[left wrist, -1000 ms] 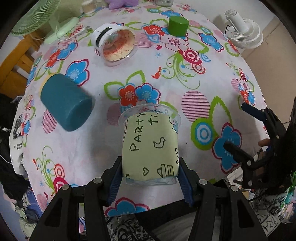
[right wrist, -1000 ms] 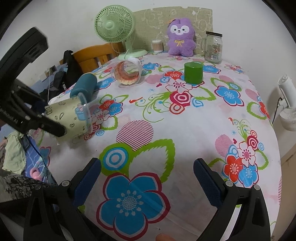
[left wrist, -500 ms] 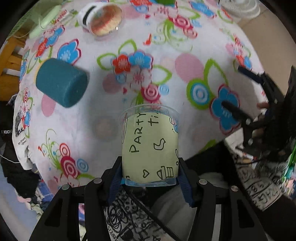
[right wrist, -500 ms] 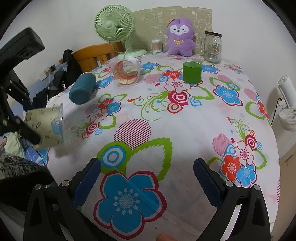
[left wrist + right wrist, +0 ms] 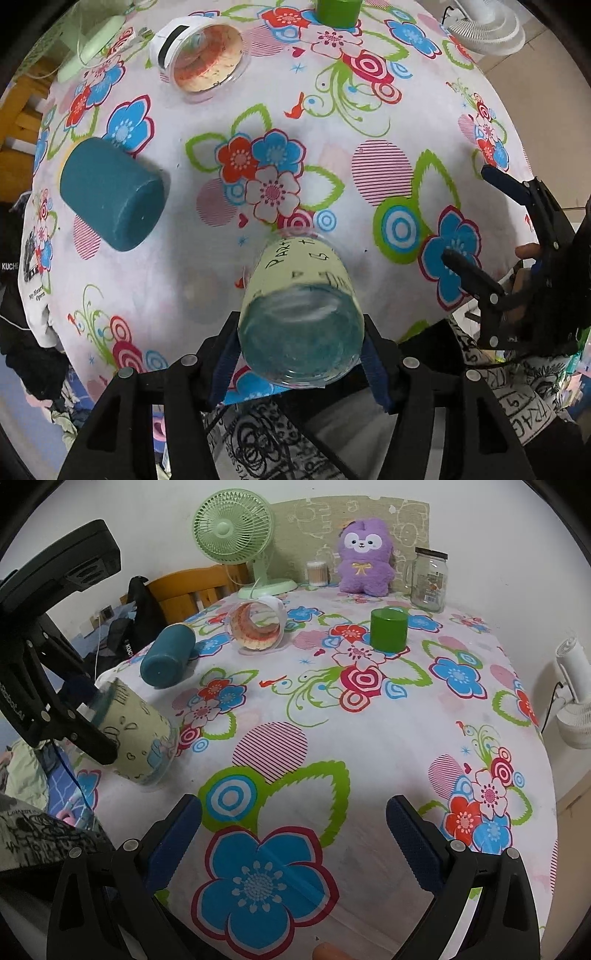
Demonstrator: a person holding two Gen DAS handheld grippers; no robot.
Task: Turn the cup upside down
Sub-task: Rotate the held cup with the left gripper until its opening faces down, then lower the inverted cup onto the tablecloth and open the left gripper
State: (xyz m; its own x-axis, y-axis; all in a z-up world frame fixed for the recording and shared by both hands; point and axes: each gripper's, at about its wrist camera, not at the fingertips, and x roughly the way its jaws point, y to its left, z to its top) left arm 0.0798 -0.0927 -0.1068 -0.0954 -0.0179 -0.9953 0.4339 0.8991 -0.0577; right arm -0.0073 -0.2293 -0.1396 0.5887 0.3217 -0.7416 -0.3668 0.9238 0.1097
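A clear plastic cup with a pale green "PARTY" sleeve [image 5: 301, 314] is held in my left gripper [image 5: 299, 354], which is shut on it near its base. The cup is tilted mouth-down toward the floral tablecloth [image 5: 332, 192], with its bottom facing the camera. In the right wrist view the same cup [image 5: 136, 734] leans with its rim at the cloth near the table's left edge, held by my left gripper [image 5: 88, 734]. My right gripper [image 5: 293, 834] is open and empty above the near edge of the table; it also shows in the left wrist view [image 5: 487, 218].
A teal cup [image 5: 110, 192] lies on its side at the left. A clear cup with a red pattern [image 5: 203, 55] lies on its side further back. A green cup [image 5: 388, 629] stands upside down. A green fan [image 5: 236, 528], purple plush toy [image 5: 364, 555] and glass jar [image 5: 428, 579] stand at the back.
My left gripper has swung the cup from lying level to mouth-down, and has brought it back over the table's left part. The right gripper has not moved.
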